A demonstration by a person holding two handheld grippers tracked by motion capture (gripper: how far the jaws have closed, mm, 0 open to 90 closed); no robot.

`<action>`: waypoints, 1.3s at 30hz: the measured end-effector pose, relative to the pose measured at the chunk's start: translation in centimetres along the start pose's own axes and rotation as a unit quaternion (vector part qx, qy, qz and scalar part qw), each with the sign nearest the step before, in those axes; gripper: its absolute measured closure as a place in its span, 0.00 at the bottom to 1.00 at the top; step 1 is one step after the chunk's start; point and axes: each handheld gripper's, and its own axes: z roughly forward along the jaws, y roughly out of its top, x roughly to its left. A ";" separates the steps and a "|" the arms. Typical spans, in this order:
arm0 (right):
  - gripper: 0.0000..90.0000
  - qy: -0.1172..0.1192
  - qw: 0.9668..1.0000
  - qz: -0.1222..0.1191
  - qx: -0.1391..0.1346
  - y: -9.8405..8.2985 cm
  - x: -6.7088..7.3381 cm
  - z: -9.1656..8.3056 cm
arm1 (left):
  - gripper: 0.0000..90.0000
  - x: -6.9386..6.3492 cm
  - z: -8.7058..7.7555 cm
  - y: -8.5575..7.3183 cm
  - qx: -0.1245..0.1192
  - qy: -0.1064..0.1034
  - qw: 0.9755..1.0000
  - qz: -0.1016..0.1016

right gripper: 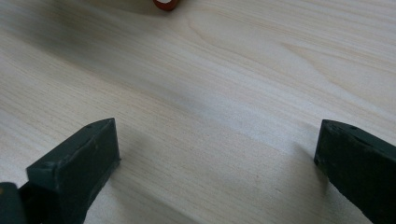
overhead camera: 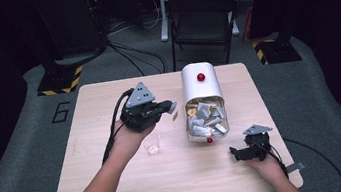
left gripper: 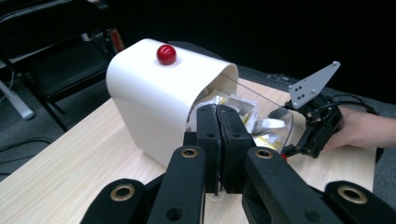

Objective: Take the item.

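Note:
A white box [overhead camera: 201,90] with a red knob [overhead camera: 200,77] lies at the table's middle, its clear front lid swung open. Several paper packets [overhead camera: 205,119] fill its mouth. My left gripper [overhead camera: 172,107] hovers just left of that mouth, shut, with a small tan packet [overhead camera: 175,117] hanging from its tips. In the left gripper view the jaws press together [left gripper: 218,111] in front of the box [left gripper: 154,93] and the packets [left gripper: 245,106]. A clear glass [overhead camera: 151,144] stands below the left hand. My right gripper [overhead camera: 235,153] rests open on the table near the lid's red knob [overhead camera: 209,140].
A black folding chair [overhead camera: 202,18] stands behind the table's far edge, with cables on the floor around it. Bare wood [overhead camera: 185,179] stretches along the near side of the table. The right gripper view has wood grain between the wide jaws and the red knob [right gripper: 166,3] at the top.

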 end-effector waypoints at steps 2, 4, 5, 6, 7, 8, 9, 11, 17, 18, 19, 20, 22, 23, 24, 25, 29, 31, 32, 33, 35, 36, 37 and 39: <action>0.00 0.000 1.000 0.000 0.000 0.0 0.0 0.0 | 0.98 0.1 -0.1 -0.2 -0.001 0.004 1.000 -0.003; 0.00 0.000 1.000 0.000 0.000 0.0 0.0 0.0 | 0.98 0.2 -0.2 -0.3 0.000 0.005 1.000 -0.006; 0.00 0.000 1.000 0.000 0.000 0.0 0.0 0.0 | 0.98 0.2 -0.2 -0.3 0.000 0.005 1.000 -0.006; 0.00 0.000 1.000 0.000 0.000 0.0 0.0 0.0 | 0.98 0.3 -0.2 -0.5 -0.001 0.005 1.000 -0.007; 0.00 0.000 1.000 0.000 0.000 0.0 0.0 0.0 | 0.98 0.3 -0.2 -0.5 -0.001 0.005 1.000 -0.007; 0.00 0.000 1.000 0.000 0.000 0.0 0.0 0.0 | 0.98 0.3 -0.3 -0.6 -0.002 0.006 1.000 -0.012; 0.00 0.000 1.000 0.000 0.000 0.0 0.0 0.0 | 0.98 0.3 -0.3 -0.6 -0.002 0.006 1.000 -0.012; 0.00 0.000 1.000 0.000 0.000 0.0 0.0 0.0 | 0.98 0.4 -0.4 -0.8 0.000 0.007 1.000 -0.012; 0.00 0.000 1.000 0.000 0.000 0.0 0.0 0.0 | 0.98 0.7 -0.6 -1.4 0.002 0.008 1.000 -0.013; 0.00 0.000 1.000 0.000 0.000 0.0 0.0 0.0 | 0.98 0.8 -0.7 -1.6 0.003 0.012 1.000 -0.016; 0.00 0.000 1.000 0.000 0.000 0.0 0.0 0.0 | 0.98 0.8 -0.7 -1.6 0.003 0.012 1.000 -0.016; 0.00 0.000 1.000 0.000 0.000 0.0 0.0 0.0 | 0.98 1.0 -0.8 -2.0 0.004 0.013 1.000 -0.020; 0.00 0.000 1.000 -0.001 0.000 0.0 0.0 0.0 | 0.98 1.1 -0.8 -2.1 0.005 0.013 1.000 -0.022; 0.00 0.000 1.000 0.000 0.000 0.0 0.0 0.0 | 0.98 1.2 -0.9 -2.4 0.007 0.015 1.000 -0.024; 0.00 0.000 1.000 0.000 0.000 0.0 0.0 0.0 | 0.98 1.4 -0.9 -2.6 0.008 0.014 0.999 -0.028; 0.00 0.000 1.000 0.000 0.000 0.0 0.0 0.0 | 0.98 1.4 -0.9 -2.8 0.008 0.016 0.999 -0.031; 0.00 0.000 1.000 0.000 0.000 0.0 0.0 0.0 | 0.98 1.7 -1.0 -3.4 0.012 0.018 0.999 -0.034; 0.00 0.000 1.000 0.000 0.000 0.0 0.0 0.0 | 0.98 1.9 -1.0 -3.9 0.014 0.022 0.999 -0.042; 0.00 0.000 1.000 0.000 0.000 0.0 0.0 0.0 | 0.98 1.9 -1.0 -3.9 0.014 0.022 0.999 -0.042; 0.00 0.000 1.000 0.000 0.000 0.0 0.0 0.0 | 0.98 2.1 -1.1 -4.1 0.016 0.021 0.999 -0.045; 0.00 0.000 1.000 0.000 0.000 0.0 0.0 0.0 | 0.98 2.2 -1.2 -4.4 0.016 0.025 0.998 -0.048; 0.00 0.000 1.000 -0.001 0.000 0.0 0.0 0.0 | 0.98 2.3 -1.2 -4.5 0.016 0.026 0.998 -0.050; 0.00 0.000 1.000 0.000 0.001 0.0 0.0 0.0 | 0.98 2.4 -1.2 -4.7 0.016 0.026 0.998 -0.053; 0.00 0.000 1.000 0.000 0.000 0.0 0.0 0.0 | 0.98 2.5 -1.3 -4.9 0.019 0.029 0.998 -0.053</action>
